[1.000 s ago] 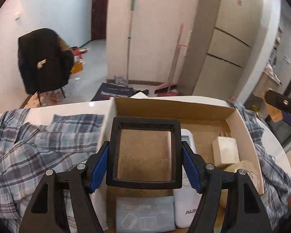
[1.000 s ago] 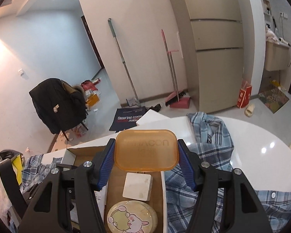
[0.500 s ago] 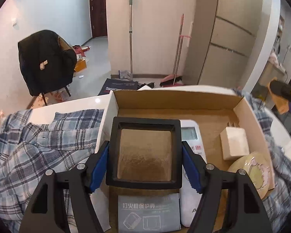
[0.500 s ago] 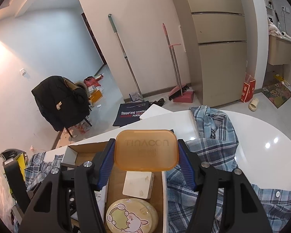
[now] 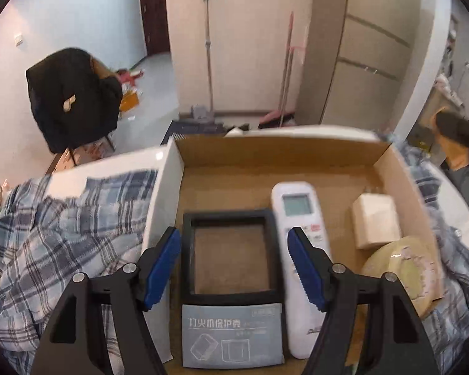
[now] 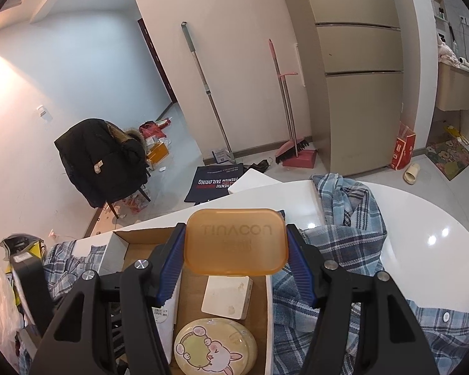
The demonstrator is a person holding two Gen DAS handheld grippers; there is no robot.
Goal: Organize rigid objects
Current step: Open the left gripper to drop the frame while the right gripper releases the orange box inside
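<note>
In the left wrist view, the white remote (image 5: 300, 259) has its lower part hidden behind the gripper's right finger, and the round tin (image 5: 403, 268) at the cardboard box's (image 5: 278, 153) right wall is blurred. In the right wrist view, the orange case (image 6: 236, 240) hides the box's far end.

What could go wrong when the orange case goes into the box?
The orange case in the right gripper could land on the white charger or round tin, or catch the box wall. The open left gripper straddles the black frame, one finger over the remote, and might bump it.
</note>
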